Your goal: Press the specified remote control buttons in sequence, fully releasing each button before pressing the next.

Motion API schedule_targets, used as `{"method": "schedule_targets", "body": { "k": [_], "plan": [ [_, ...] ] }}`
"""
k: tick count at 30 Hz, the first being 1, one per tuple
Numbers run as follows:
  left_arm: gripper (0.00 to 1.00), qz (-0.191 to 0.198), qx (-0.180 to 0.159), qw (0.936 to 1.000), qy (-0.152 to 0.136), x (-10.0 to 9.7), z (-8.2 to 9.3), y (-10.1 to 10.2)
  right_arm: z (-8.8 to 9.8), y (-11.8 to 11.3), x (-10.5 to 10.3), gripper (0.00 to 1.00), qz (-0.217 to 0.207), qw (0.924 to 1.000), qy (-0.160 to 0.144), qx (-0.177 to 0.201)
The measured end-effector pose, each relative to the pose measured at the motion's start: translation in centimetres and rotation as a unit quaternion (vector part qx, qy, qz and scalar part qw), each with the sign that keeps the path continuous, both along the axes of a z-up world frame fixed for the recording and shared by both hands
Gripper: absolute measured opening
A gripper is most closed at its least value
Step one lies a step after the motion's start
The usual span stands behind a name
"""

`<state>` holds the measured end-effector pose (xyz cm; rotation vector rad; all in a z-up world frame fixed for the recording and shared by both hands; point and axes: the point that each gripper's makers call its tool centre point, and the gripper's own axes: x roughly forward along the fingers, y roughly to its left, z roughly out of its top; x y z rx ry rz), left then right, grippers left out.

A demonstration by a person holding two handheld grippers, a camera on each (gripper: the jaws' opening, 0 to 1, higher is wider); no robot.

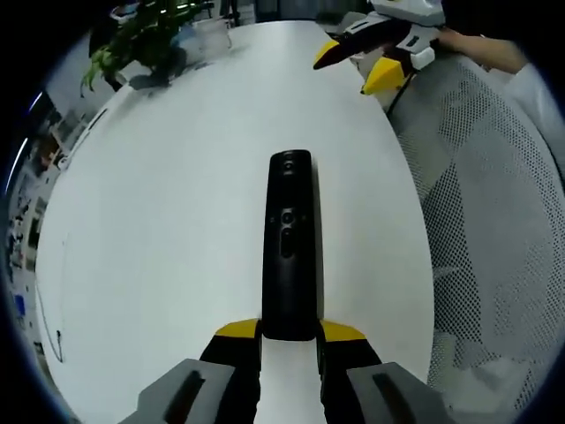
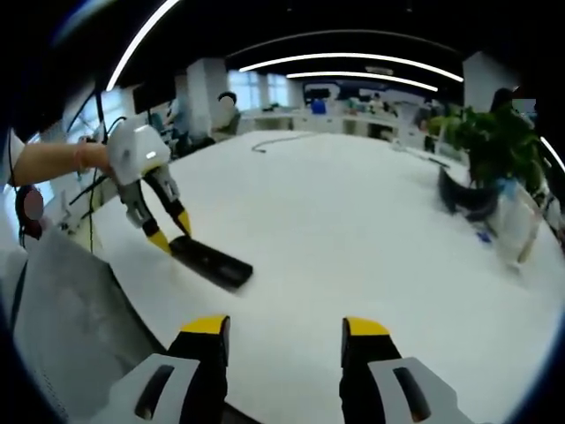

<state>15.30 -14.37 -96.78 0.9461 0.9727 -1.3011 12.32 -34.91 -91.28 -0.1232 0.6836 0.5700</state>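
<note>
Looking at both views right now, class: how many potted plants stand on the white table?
1 potted plant, at the table's far edge in the left gripper view; it is the same plant as in the right gripper view, beyond the remote control. Others may stand outside both views.

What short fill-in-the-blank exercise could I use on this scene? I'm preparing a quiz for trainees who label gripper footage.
1. The slim black remote control lies on the white ____.
2. The left gripper is shut on the remote's near ____.
3. The right gripper has its yellow-tipped jaws ____, with nothing between them.
4. A green potted ____ stands near the table's far edge.

Missing words: table; end; open; plant
</note>
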Motion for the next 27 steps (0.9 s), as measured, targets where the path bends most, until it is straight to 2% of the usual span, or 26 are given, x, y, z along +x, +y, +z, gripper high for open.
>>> {"method": "schedule_targets", "body": {
  "k": [27],
  "plan": [
    [0.23,0.010,-0.023,0.9997,-0.002,-3.8,0.1,0.4,-0.1,0.4,-0.3,0.42,0.016,0.9999,0.002,0.003]
  ]
}}
